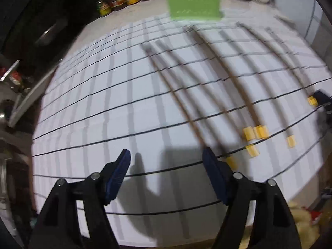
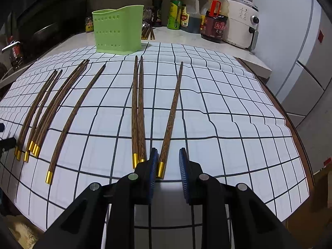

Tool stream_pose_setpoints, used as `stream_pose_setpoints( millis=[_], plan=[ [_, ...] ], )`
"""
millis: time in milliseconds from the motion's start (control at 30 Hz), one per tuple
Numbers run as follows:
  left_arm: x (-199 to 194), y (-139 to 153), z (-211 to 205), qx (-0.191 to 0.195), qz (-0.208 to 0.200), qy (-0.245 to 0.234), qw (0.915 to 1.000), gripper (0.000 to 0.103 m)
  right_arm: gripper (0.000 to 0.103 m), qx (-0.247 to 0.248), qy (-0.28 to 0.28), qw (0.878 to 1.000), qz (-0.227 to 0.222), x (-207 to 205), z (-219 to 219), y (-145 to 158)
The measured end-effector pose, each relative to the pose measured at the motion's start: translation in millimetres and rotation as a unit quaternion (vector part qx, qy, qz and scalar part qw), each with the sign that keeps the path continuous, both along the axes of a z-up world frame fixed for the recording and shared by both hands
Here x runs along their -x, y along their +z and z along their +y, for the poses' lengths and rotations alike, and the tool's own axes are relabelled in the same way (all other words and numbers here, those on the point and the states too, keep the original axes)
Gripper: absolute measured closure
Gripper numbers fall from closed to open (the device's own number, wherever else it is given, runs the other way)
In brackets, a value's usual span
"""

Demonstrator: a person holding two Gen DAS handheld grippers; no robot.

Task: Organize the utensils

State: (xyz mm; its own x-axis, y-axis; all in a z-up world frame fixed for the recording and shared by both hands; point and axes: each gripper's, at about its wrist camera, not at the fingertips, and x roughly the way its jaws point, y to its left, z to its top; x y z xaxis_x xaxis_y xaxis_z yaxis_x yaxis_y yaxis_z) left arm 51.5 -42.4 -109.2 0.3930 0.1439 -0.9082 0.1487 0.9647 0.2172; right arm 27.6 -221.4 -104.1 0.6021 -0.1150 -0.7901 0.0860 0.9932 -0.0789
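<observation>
Seemingly tilted steeply down, left claw [image 1: 166, 166] gapes above blurred chopsticks [image 1: 207, 91].

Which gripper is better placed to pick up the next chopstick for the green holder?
Right. The right gripper already has a chopstick's gold end between its open jaws; the left gripper hovers over bare cloth.

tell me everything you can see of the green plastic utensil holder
The green plastic utensil holder is a tall, open-topped tub with curved walls and rows of small round drain holes. It looks like matte light-green plastic. It stands upright at the far edge of the white grid-patterned cloth, beyond the chopsticks. Nothing shows above its rim, and no gripper touches it.
</observation>
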Motion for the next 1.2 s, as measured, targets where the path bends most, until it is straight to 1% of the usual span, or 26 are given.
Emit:
stream_pose_setpoints(
  millis=[67,100,167,200,233,267,300,333,400,467,533,633,700,733,767,833,900,967,1000,1033,1100,1167,1200],
  plan=[
    [-3.2,-0.4,6.3,0.027,0.003,0.004,0.9996,0.032,0.080,-0.006,0.001,1.000,0.000,3.3,-2.5,-0.1],
    [-0.8,1.7,12.8,0.053,0.004,0.004,0.9986,0.032,0.080,-0.008,0.001,1.000,0.000,3.8,-3.4,0.0],
    [-0.8,5.1,21.0,0.088,-0.001,0.015,0.9960,0.032,0.080,-0.014,0.000,1.000,-0.001,4.3,-5.3,0.0],
    [1.0,13.0,29.4,0.123,-0.018,0.025,0.9919,0.032,0.080,-0.015,-0.001,1.000,0.000,4.0,-5.4,0.1],
    [4.4,18.2,34.2,0.141,-0.028,0.029,0.9892,0.032,0.080,-0.013,-0.002,1.000,0.000,3.9,-4.8,0.3],
    [5.2,24.0,36.6,0.150,-0.039,0.030,0.9875,0.032,0.080,-0.010,-0.002,1.000,0.000,3.2,-3.8,0.4],
    [4.9,27.6,35.7,0.153,-0.049,0.026,0.9866,0.032,0.080,-0.008,-0.002,1.000,0.000,3.1,-3.1,0.4],
    [1.1,25.0,29.2,0.147,-0.047,0.019,0.9878,0.032,0.080,-0.008,-0.002,1.000,0.001,2.7,-3.0,0.6],
    [-1.1,17.6,17.0,0.139,-0.032,0.000,0.9898,0.032,0.080,-0.011,-0.003,1.000,0.002,2.5,-3.1,0.6],
    [-2.2,7.1,2.4,0.114,-0.015,-0.012,0.9933,0.032,0.080,-0.011,-0.003,1.000,0.002,2.6,-3.4,0.9],
    [-0.6,2.5,-4.1,0.106,-0.013,-0.021,0.9941,0.032,0.080,-0.008,-0.002,1.000,0.002,2.6,-3.2,1.1],
    [-1.2,1.2,-7.5,0.070,-0.007,-0.022,0.9973,0.032,0.080,-0.005,-0.001,1.000,0.004,2.5,-2.9,1.5],
    [0.8,0.5,-3.9,0.039,-0.006,-0.009,0.9992,0.032,0.080,-0.004,-0.001,1.000,0.004,3.1,-3.0,1.3],
    [-9.0,1.6,-5.0,0.026,-0.003,-0.005,0.9996,0.032,0.080,-0.005,0.000,1.000,0.003,3.8,-3.4,1.1],
    [-9.1,-2.8,-1.0,0.012,0.007,-0.001,0.9999,0.032,0.080,-0.006,-0.001,1.000,0.003,3.6,-3.2,1.2],
    [-8.8,-1.1,8.5,0.031,0.004,0.000,0.9995,0.033,0.080,-0.009,-0.001,1.000,0.001,4.2,-3.5,1.3],
    [-10.0,-1.7,13.1,0.068,0.011,0.007,0.9976,0.034,0.080,-0.009,-0.001,1.000,0.000,3.7,-3.3,1.0],
    [-10.4,-2.2,15.4,0.087,0.009,0.020,0.9959,0.034,0.080,-0.009,0.000,1.000,0.002,3.0,-3.4,1.0],
    [-9.1,-0.6,17.5,0.107,0.008,0.028,0.9938,0.034,0.080,-0.009,0.000,1.000,0.002,2.8,-3.5,1.0],
    [-8.0,2.7,21.0,0.125,0.004,0.036,0.9914,0.034,0.080,-0.008,0.000,1.000,0.003,2.8,-3.3,1.2],
    [-7.4,12.1,28.7,0.152,-0.020,0.046,0.9871,0.034,0.080,-0.008,-0.001,1.000,0.004,3.2,-3.3,1.4],
    [-5.1,14.1,27.8,0.159,-0.022,0.034,0.9865,0.034,0.080,-0.013,-0.003,1.000,0.003,3.3,-4.4,1.1],
    [-6.4,11.7,24.7,0.154,-0.017,0.028,0.9875,0.034,0.080,-0.014,-0.003,1.000,0.004,3.2,-4.7,1.2]
  ],
)
